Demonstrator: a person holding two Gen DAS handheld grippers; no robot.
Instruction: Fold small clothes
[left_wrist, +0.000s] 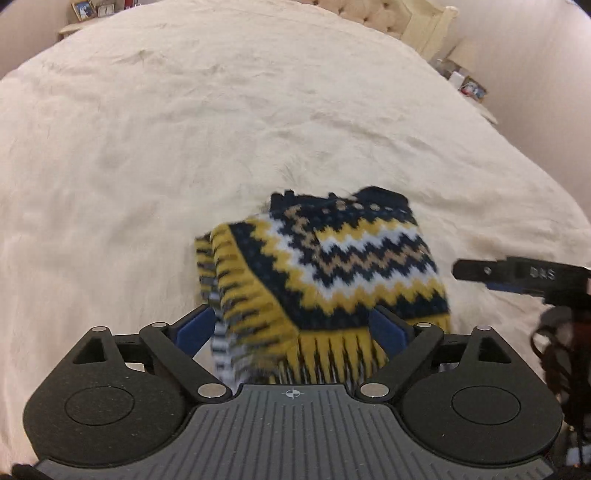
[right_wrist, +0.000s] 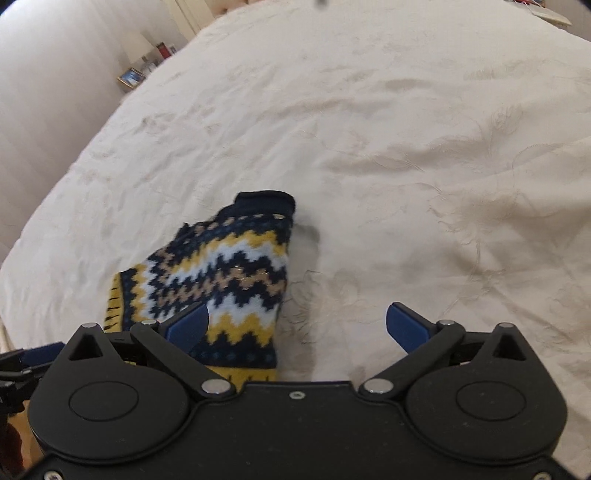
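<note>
A small knitted sweater (left_wrist: 332, 266) with navy, yellow, white and tan zigzags lies folded on the cream bedspread (left_wrist: 184, 147). My left gripper (left_wrist: 291, 328) is open, its blue pads (left_wrist: 195, 326) on either side of the sweater's yellow ribbed hem, which lies between the jaws. In the right wrist view the sweater (right_wrist: 229, 273) lies to the left. My right gripper (right_wrist: 295, 326) is open and empty; its left pad (right_wrist: 188, 325) is over the sweater's near edge and its right pad over bare bedspread (right_wrist: 406, 166). The right gripper also shows at the right edge of the left wrist view (left_wrist: 517, 275).
The bed's tufted headboard (left_wrist: 380, 14) is at the far end. A nightstand with framed photos (left_wrist: 471, 86) stands at the far right, another (left_wrist: 86, 11) at the far left. In the right wrist view a framed photo (right_wrist: 131, 78) and lamp stand beyond the bed's left edge.
</note>
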